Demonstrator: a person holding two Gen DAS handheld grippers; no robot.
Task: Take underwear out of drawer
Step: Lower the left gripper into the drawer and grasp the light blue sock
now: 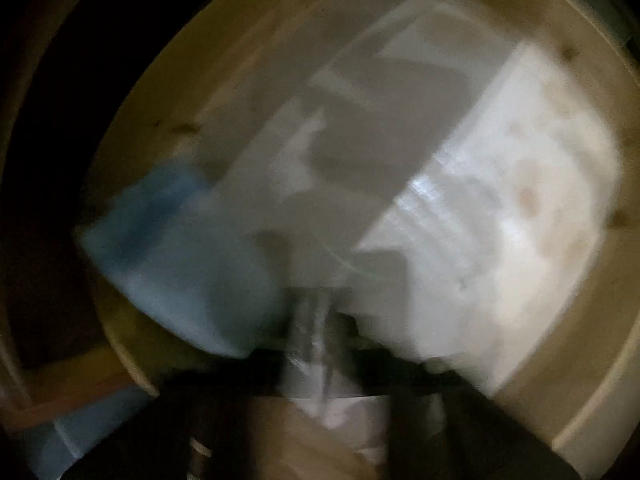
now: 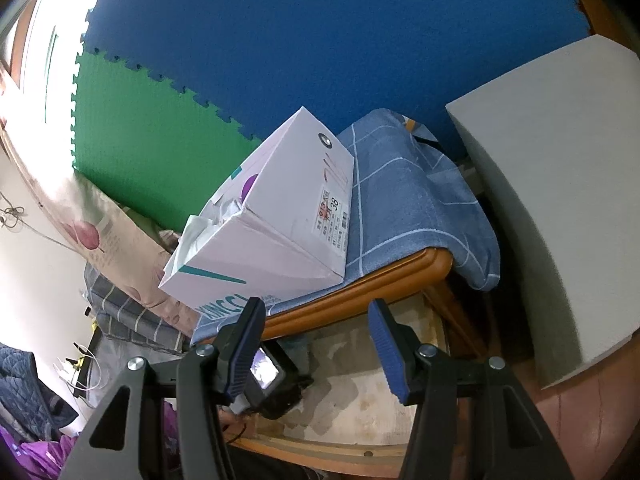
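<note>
Left wrist view, heavily blurred and dim: the left gripper point(image 1: 316, 320) points steeply down into an open wooden drawer point(image 1: 132, 128), whose pale rim curves round the whole scene. Its 2 fingers point(image 1: 308, 344) are pressed together at the bottom centre, the jaws clenched; pale material shows at their tips, but the blur does not let one tell whether cloth is caught between them. Just left of the fingertips lies a light blue folded garment point(image 1: 168, 248), touching or nearly touching them; this is the likeliest underwear, though its kind cannot be confirmed. To the right lies a white folded item point(image 1: 500, 200) with faint spots, and between the 2, a grey shadowed surface point(image 1: 360, 140) of the drawer's contents. Right wrist view, sharp: the right gripper point(image 2: 318, 344) hangs above the same drawer point(image 2: 360, 396), its blue-padded jaws standing partly apart with nothing between them. Behind the left pad a small camera with a lit screen point(image 2: 266, 374) is visible low in the drawer, part of the other gripper. Above the drawer a wooden bed edge point(image 2: 360, 288) carries a blue checked sheet point(image 2: 404, 200) and a tilted white shoebox point(image 2: 272, 224) that overhangs the drawer's front. A grey foam block point(image 2: 560, 200) stands at the right, blue and green foam mats point(image 2: 320, 40) line the wall, and a patterned pillow point(image 2: 100, 232) lies at the left.
</note>
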